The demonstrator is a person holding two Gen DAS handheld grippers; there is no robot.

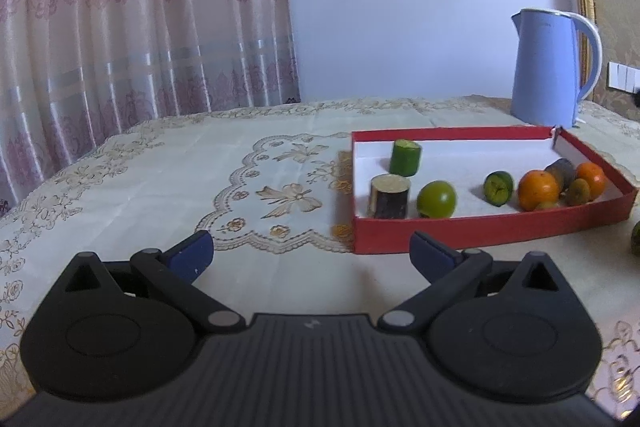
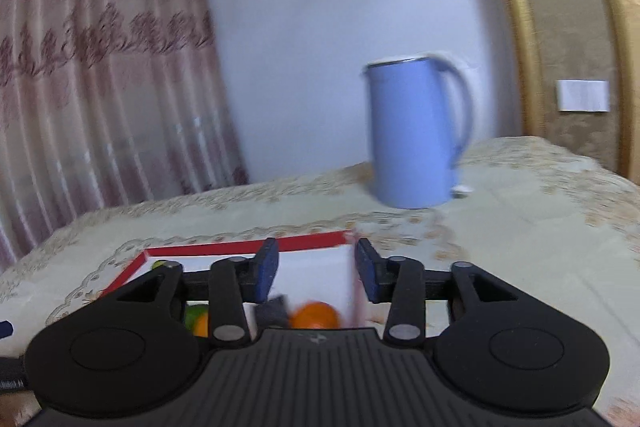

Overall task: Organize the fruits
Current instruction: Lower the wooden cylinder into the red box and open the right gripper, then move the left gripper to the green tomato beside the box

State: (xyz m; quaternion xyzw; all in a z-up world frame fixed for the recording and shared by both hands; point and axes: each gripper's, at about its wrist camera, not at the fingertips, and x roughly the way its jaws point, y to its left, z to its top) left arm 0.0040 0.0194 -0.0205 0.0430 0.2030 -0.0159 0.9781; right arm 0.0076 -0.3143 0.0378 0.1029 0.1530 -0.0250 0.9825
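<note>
Tablecloth: kettle behind box.

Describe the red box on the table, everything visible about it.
The red box is a shallow, open rectangular tray, seemingly cardboard, red outside and on its rim, white inside. It lies flat on the embroidered tablecloth, in front of the blue kettle. Its far right corner looks split. Inside are fruits and cut pieces, most crowded at the right end. Neither gripper touches it.

Left hand-held gripper gapes wide, empty; right hand-held gripper parted narrowly, empty.
</note>
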